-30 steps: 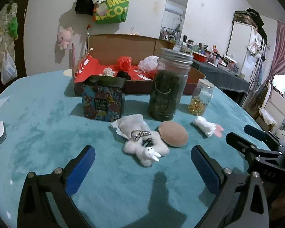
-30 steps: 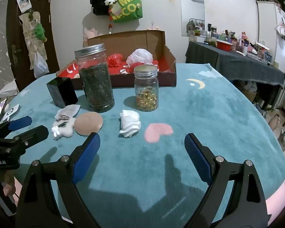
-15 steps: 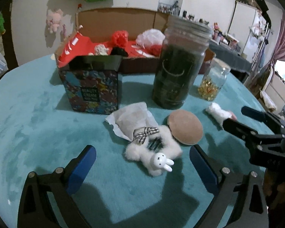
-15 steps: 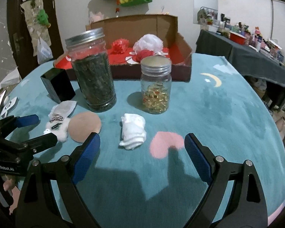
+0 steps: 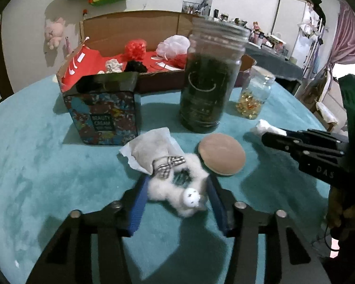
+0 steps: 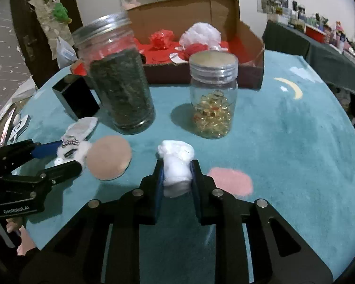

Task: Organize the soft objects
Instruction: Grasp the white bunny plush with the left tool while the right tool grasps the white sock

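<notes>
Left gripper (image 5: 177, 195) jaws just closed in, blue pads pinching the fluffy white bunny plush (image 5: 177, 191) on the teal fuzzy tablecloth (image 5: 35, 161); plush lies along the fingers, head toward the camera, checked bow at the far end over a grey fabric pouch (image 5: 151, 146). Right gripper (image 6: 176, 177) also just clamped, squeezing the white cottony roll (image 6: 176, 163), long axis pointing away toward the small glass jar (image 6: 213, 99) of amber capsules. Flat round tan puff (image 6: 108, 157) sits just beside the plush, in front of the tall dark-filled jar (image 6: 120, 82).
</notes>
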The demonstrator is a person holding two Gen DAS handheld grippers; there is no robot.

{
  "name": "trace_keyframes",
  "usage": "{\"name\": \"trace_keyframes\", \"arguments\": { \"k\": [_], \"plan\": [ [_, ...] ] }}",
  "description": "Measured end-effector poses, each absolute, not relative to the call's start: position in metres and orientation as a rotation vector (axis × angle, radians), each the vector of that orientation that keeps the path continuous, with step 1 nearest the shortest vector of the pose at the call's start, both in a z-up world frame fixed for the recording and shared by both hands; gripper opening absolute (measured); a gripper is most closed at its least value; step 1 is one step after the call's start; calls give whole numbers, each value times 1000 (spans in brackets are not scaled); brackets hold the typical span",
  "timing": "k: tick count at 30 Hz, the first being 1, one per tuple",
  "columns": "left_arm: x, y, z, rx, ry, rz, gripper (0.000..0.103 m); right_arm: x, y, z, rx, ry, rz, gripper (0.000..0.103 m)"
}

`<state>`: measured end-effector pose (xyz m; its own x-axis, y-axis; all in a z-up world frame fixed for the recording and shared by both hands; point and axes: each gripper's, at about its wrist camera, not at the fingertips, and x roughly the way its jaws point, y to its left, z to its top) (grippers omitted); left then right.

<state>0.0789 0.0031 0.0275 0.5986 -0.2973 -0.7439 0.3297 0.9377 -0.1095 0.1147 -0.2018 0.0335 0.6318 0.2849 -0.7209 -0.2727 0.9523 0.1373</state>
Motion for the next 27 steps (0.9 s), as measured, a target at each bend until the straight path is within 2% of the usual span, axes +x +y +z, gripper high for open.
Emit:
{"name": "trace_keyframes", "arguments": {
  "k": [3,9,12,13,16,18,23,25,26,27],
  "plan": [
    [77,7,34,26,854,-379,41,105,-201,40,14,802,341,18],
    [78,10,31,17,868,-395,40,94,-200,51,14,775,365,18],
    [76,10,30,27,861,-400,48,96,-199,48,2,788,362,18],
    [76,10,29,34,861,-400,56,97,-199,46,1,792,361,18],
    [76,9,30,48,856,-404,69,97,-200,41,-18,800,346,19],
    [77,8,30,54,858,-411,73,96,-199,38,-38,801,324,20],
    [85,0,26,87,872,-403,74,98,-197,32,-64,817,313,24],
    [87,-2,24,97,880,-401,78,100,-196,31,-77,821,309,32],
    [87,-4,23,103,879,-399,78,100,-196,31,-77,820,308,50],
    [88,-5,23,109,879,-396,79,99,-196,31,-76,816,308,76]
  ]
}}
